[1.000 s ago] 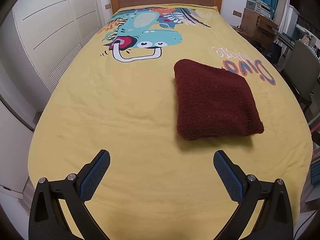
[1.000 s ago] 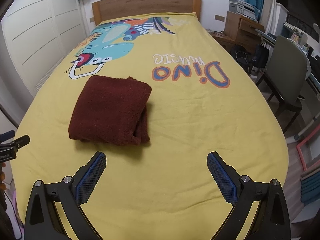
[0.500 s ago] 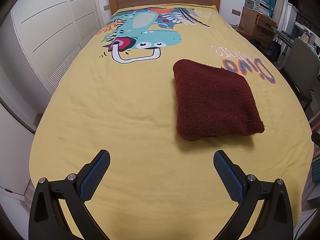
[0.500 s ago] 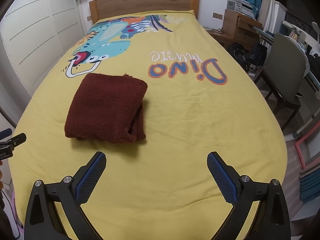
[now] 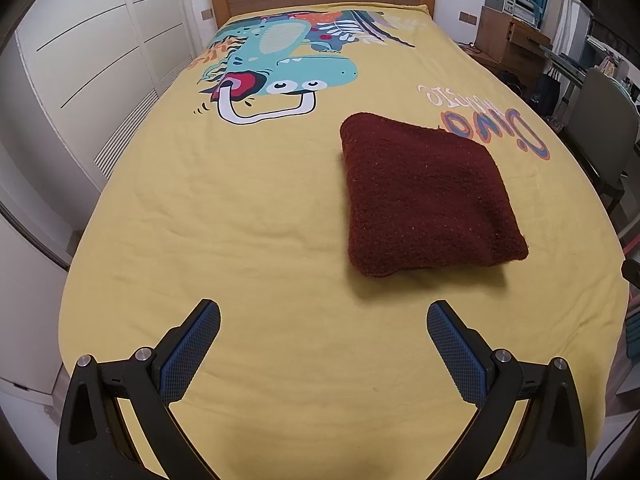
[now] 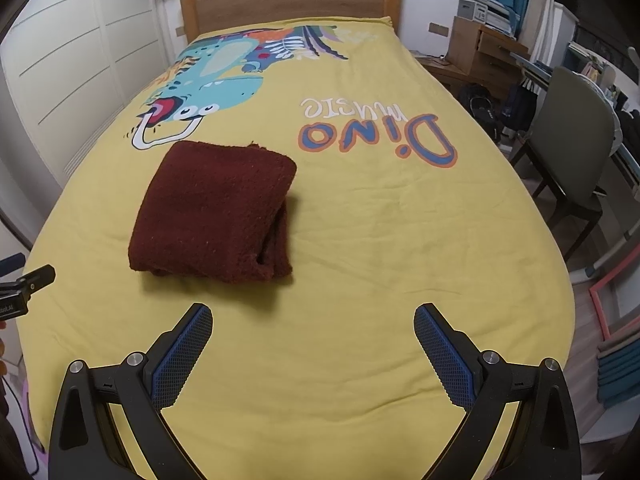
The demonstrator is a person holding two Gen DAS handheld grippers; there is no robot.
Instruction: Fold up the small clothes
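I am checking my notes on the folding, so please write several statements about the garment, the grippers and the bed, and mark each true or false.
1. The dark red garment lies folded on the yellow bedspread. True.
2. The left gripper is shut on the garment. False: it is open and holds nothing.
3. The right gripper is open. True.
4. The garment covers the dinosaur print. False: it lies apart from the print.

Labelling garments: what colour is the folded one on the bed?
Dark maroon folded fleece garment, plain, no pattern; clearest in the right wrist view.
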